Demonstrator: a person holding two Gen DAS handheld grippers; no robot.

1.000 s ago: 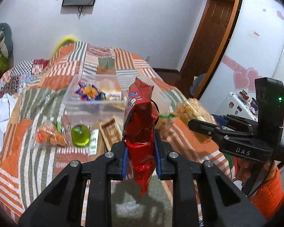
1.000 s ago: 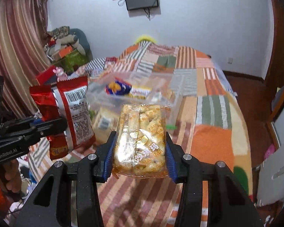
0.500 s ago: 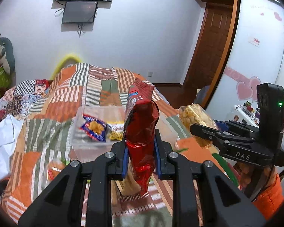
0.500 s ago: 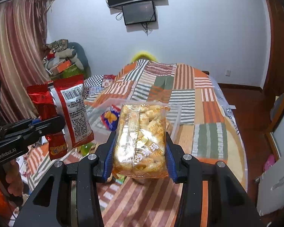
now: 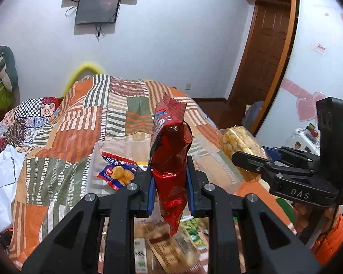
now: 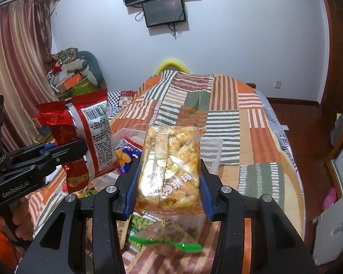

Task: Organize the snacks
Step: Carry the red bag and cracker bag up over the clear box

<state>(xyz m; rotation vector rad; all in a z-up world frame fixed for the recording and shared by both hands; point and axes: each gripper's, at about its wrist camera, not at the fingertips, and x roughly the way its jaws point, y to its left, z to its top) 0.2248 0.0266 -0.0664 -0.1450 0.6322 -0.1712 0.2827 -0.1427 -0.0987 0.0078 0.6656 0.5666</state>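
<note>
My left gripper (image 5: 169, 182) is shut on a red foil snack bag (image 5: 171, 159), held upright above the bed; it also shows in the right wrist view (image 6: 84, 137). My right gripper (image 6: 168, 180) is shut on a clear bag of yellow puffed snacks (image 6: 171, 169), seen at the right in the left wrist view (image 5: 240, 146). A clear plastic bin (image 5: 96, 159) sits on the bed ahead of both, with a blue cookie packet (image 5: 116, 174) inside. Loose snack packets (image 5: 169, 251) lie below the grippers.
The bed wears an orange, green and white patchwork quilt (image 5: 80, 125). A white bag (image 5: 2, 182) lies at its left edge. A green packet (image 6: 164, 239) lies under my right gripper. A wooden door (image 5: 263, 68) and a white cabinet (image 5: 320, 68) stand to the right.
Both grippers have risen and tilted up with their bags held. The bin and loose packets have slid lower in both views.
</note>
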